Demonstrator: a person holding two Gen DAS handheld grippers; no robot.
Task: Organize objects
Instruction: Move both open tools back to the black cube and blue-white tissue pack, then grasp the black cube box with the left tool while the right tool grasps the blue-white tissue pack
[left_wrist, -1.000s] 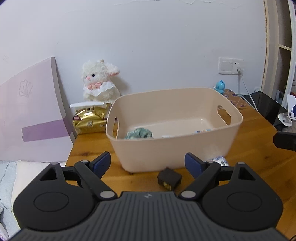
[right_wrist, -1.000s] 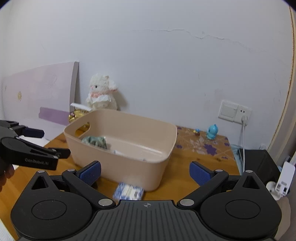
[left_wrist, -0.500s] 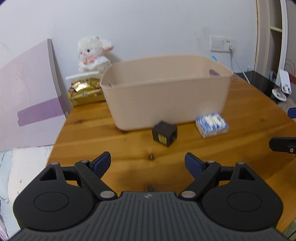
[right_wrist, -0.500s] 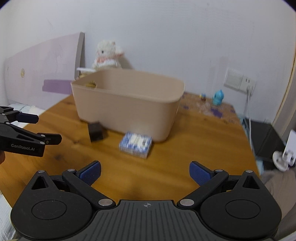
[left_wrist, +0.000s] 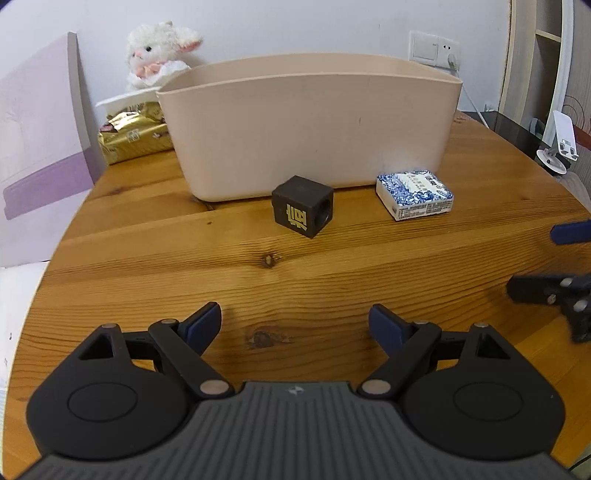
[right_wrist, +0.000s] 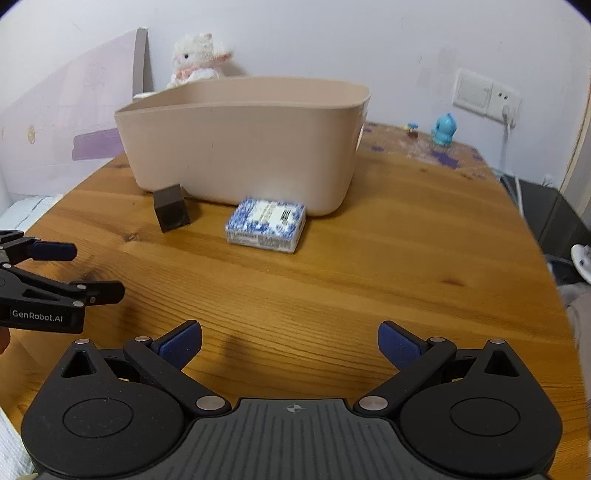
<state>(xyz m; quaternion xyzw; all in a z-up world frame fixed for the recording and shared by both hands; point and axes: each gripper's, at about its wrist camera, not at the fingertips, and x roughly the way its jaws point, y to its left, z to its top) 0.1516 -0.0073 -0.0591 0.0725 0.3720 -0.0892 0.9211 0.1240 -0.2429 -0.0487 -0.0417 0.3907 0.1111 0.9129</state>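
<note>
**On the wood tabletop: cube and blue box parked outside the bin**

Right up against the front wall of the beige bin (left_wrist: 310, 125) sits a dark brown cube (left_wrist: 302, 210) with a gold character on one face, and just beside it a flat box in blue-and-white print (left_wrist: 413, 194). Both rest on the knotty pine tabletop (left_wrist: 258, 280). Left gripper (left_wrist: 295, 325) and right gripper (right_wrist: 290, 343) hover low with fingers spread wide, holding nothing. Behind the bin: a white plush lamb (left_wrist: 159, 51), a gold packet (left_wrist: 129, 138), a white wall with a socket (right_wrist: 487, 92)
</note>
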